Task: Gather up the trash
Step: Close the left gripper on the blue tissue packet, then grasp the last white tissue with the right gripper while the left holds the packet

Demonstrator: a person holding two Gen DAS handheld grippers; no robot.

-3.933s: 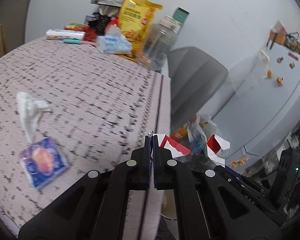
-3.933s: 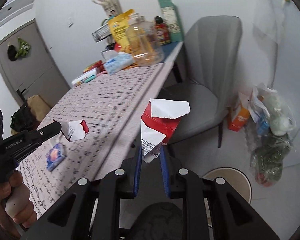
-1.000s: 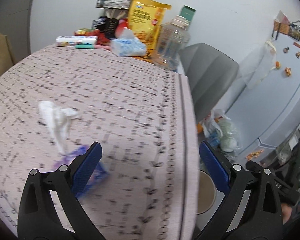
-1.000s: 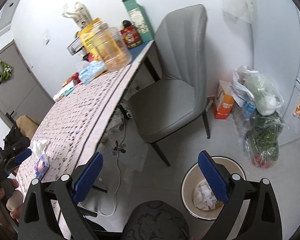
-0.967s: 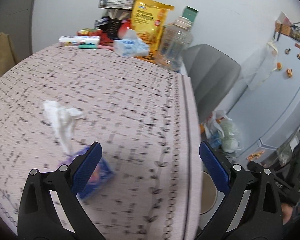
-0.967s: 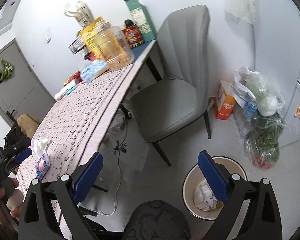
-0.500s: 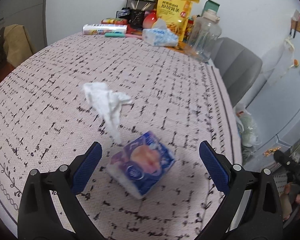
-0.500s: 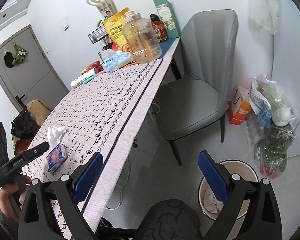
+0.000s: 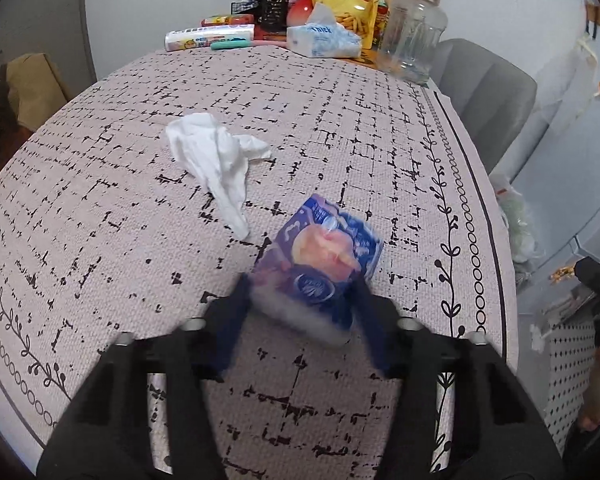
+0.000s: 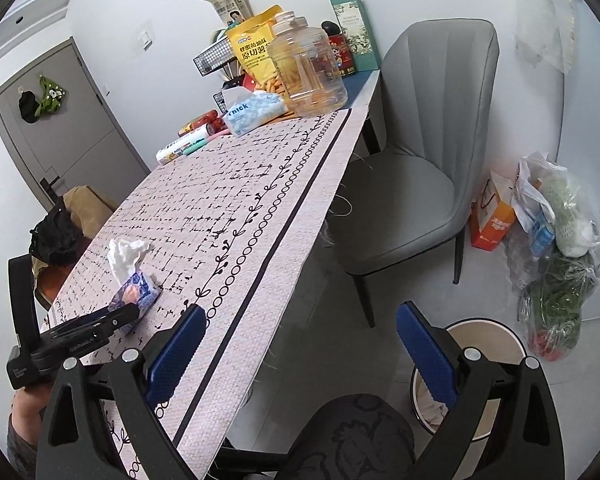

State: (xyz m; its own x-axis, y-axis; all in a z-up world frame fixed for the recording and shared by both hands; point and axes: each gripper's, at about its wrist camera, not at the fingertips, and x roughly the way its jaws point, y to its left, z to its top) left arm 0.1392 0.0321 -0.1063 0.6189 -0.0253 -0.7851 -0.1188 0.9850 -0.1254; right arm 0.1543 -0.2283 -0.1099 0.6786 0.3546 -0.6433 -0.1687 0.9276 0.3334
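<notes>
Now the left tool (image 9: pixel 300 312) closes around the blue tissue pack (image 9: pixel 320 264).

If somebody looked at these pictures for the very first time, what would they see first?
Probably the blue packet on the tablecloth, right between the closing left tongs. Just behind it lies a crumpled white tissue. In the right view, the open right tongs hang past the table edge, with a bin on the floor below.
</notes>
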